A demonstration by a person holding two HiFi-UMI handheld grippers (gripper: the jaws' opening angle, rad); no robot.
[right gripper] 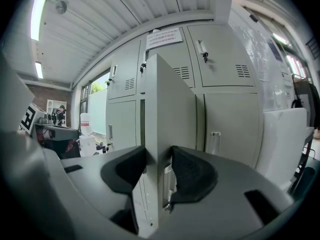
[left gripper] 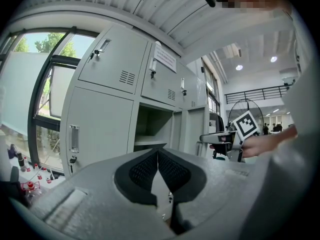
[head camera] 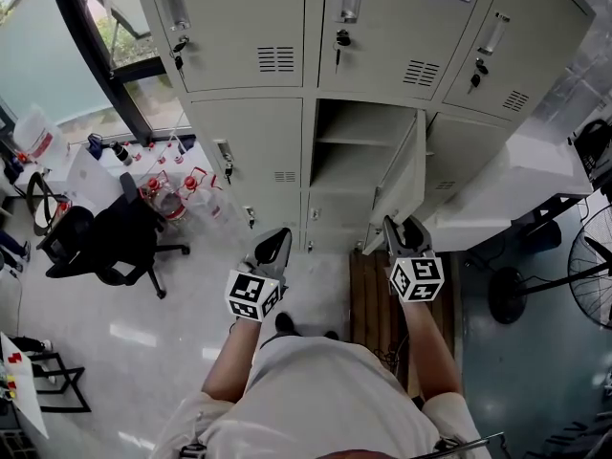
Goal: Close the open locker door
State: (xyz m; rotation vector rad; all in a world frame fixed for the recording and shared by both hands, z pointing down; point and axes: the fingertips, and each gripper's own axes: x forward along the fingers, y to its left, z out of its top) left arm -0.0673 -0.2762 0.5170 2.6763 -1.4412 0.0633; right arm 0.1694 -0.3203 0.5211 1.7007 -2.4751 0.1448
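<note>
The locker bank has one door standing well out from its compartment, so the closing is all left to do (I'd say barely begun). The right gripper has its fingers apart astride the door's free edge, seemingly not pinching it. The left gripper, fingers together and empty, hangs clear of the door.

The locker door is smooth sheet metal painted a matt pale grey, the same as the lockers around it. The pads of my left gripper are black and finely ribbed, and its shell is matt grey plastic. The pale floor is glossy.
</note>
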